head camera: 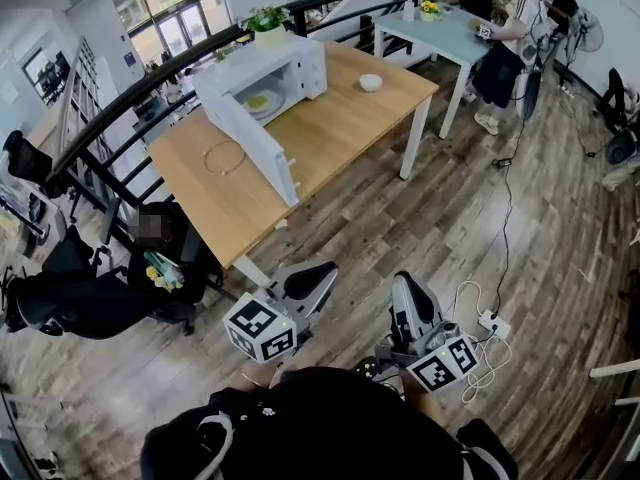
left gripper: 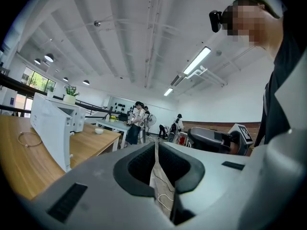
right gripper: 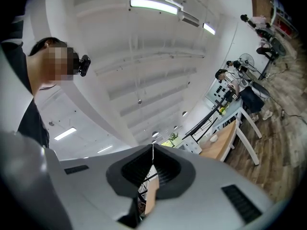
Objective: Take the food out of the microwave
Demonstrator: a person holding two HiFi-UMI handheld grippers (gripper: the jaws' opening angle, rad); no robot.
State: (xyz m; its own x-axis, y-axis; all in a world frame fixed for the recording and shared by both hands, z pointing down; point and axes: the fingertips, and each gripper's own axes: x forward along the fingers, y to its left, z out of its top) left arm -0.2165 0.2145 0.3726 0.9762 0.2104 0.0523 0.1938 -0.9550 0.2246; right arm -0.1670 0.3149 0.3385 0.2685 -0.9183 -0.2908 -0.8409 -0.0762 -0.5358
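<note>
A white microwave [head camera: 290, 73] stands on the wooden table [head camera: 340, 128] with its door [head camera: 255, 143] swung wide open. Inside lies a plate with yellowish food [head camera: 262, 101]. Both grippers hang low over the wooden floor, well short of the table. My left gripper [head camera: 318, 273] is shut and holds nothing, and its jaws meet in the left gripper view [left gripper: 156, 143], where the microwave [left gripper: 53, 123] shows at the left. My right gripper [head camera: 405, 288] is also shut and empty, pointing slightly upward [right gripper: 153, 146].
A small white bowl [head camera: 371, 82] and a thin ring [head camera: 224, 157] lie on the table. A potted plant [head camera: 268, 26] stands behind the microwave. A person sits by the table's left end [head camera: 120, 288]. Others gather at a far table [head camera: 450, 33]. Cables and a power strip [head camera: 490, 323] lie on the floor.
</note>
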